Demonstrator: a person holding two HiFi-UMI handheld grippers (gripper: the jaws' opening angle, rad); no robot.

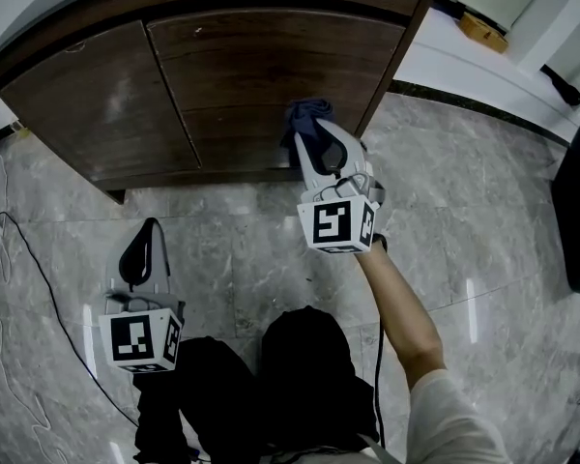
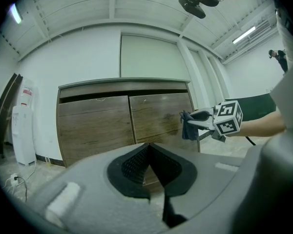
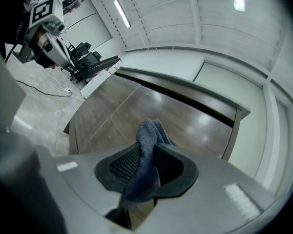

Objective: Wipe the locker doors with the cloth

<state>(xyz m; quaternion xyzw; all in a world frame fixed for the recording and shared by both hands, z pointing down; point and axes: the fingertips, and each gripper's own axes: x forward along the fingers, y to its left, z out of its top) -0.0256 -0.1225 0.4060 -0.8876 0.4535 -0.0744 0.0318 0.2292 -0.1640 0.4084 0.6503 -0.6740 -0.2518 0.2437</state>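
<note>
Cloth (image 3: 151, 130) fuzzy blue, clamped in right gripper (image 3: 146, 152) | left gripper (image 2: 149, 149) closed | locker doors (image 1: 251, 75) woodgrain

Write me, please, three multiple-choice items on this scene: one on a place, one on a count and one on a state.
1. Where is the cloth?
A. In a bucket.
B. In the right gripper, at the right door of the locker.
C. Hung on a hook.

2. How many doors show on the locker front?
A. One.
B. Two.
C. Four.

3. How do the left gripper's jaws stand?
A. Wide apart.
B. Clamped on a sponge.
C. Together, with nothing between them.

Key:
1 B, since the right gripper view shows the blue cloth pinched between its jaws before the wood.
2 B, since one upright gap splits the front in the left gripper view.
3 C, since its pads meet in the left gripper view.
</note>
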